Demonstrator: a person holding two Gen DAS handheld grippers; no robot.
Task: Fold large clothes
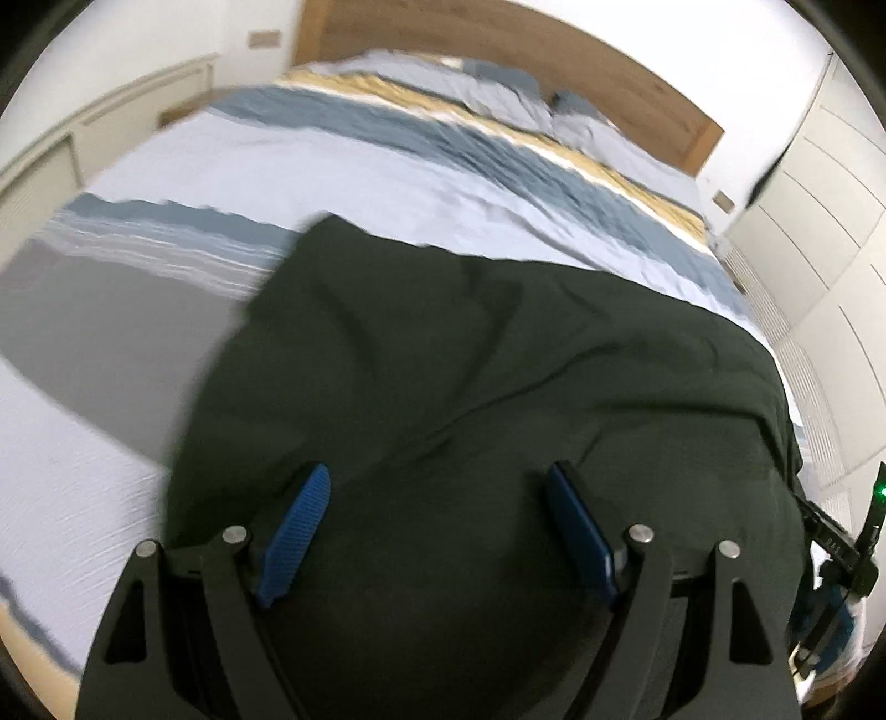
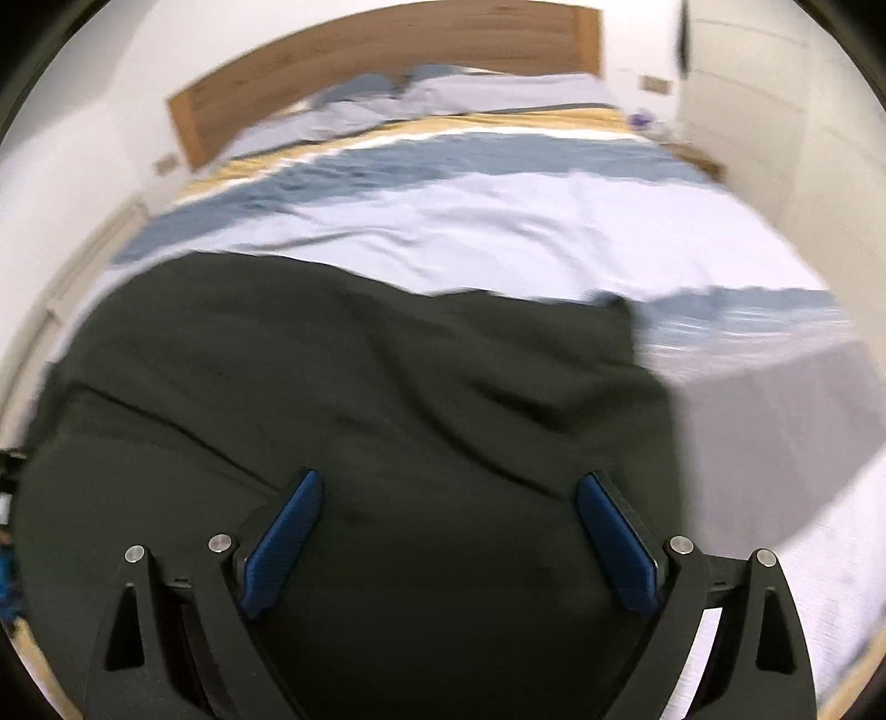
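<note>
A big dark green cloth (image 1: 470, 360) lay spread flat on the bed (image 1: 277, 166), near its foot end. The left gripper (image 1: 437, 487) hung over the cloth with its blue fingers (image 1: 296, 534) wide apart, holding nothing. The right gripper (image 2: 448, 493) hung over it too, fingers (image 2: 617, 545) wide. The pictures were a bit blurry.

Open duvet (image 1: 387, 183) beyond the dark garment (image 1: 470, 387); headboard (image 1: 498, 61) bounds it.

The left gripper (image 1: 437, 476) hangs with blue pads (image 1: 296, 534) spread wide above the dark green garment (image 1: 470, 360), which lies rumpled on the striped duvet (image 1: 343, 166), well short of the wooden headboard (image 1: 498, 50).
</note>
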